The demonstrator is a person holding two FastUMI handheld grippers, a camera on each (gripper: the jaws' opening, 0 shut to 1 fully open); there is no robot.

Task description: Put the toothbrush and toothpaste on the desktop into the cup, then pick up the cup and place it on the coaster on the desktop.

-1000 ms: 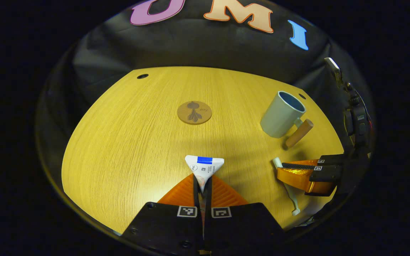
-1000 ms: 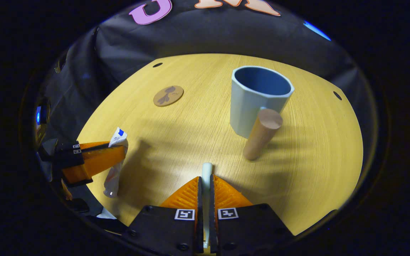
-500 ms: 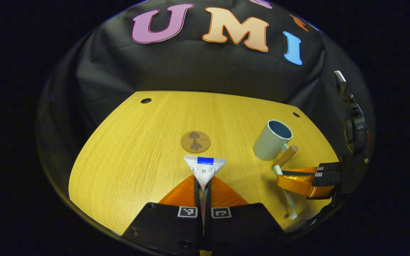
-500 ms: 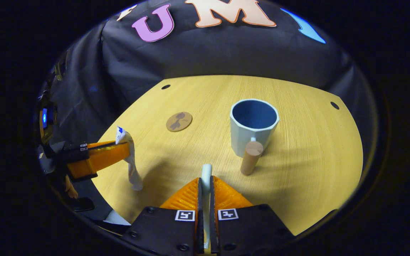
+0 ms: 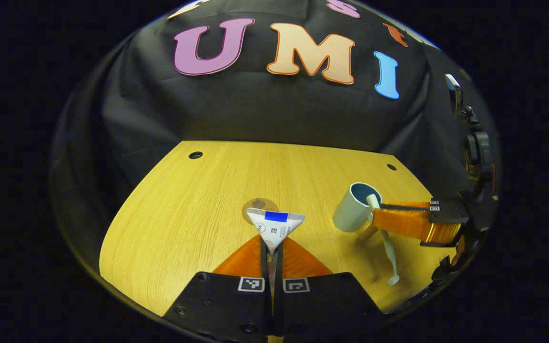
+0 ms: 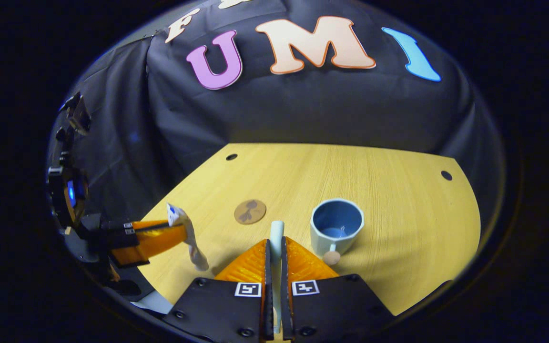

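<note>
Toothpaste (image 5: 274,226) is pinched in the left gripper (image 5: 271,252) in the left gripper view, crimp up; the cup (image 5: 354,207) stands ahead to its right, the right gripper (image 5: 401,224) beside it gripping the toothbrush (image 5: 388,247), long axis hanging down. In the right gripper view, the cup (image 6: 336,228) sits just ahead-right below the clamped toothbrush (image 6: 277,233); this arm looks nearer.

You are working in a staged recording booth, not a home: a bare light-wood desktop (image 5: 198,200) with round cable holes (image 5: 195,155), and draped black cloth (image 5: 236,114) directly behind it and along its sides.
</note>
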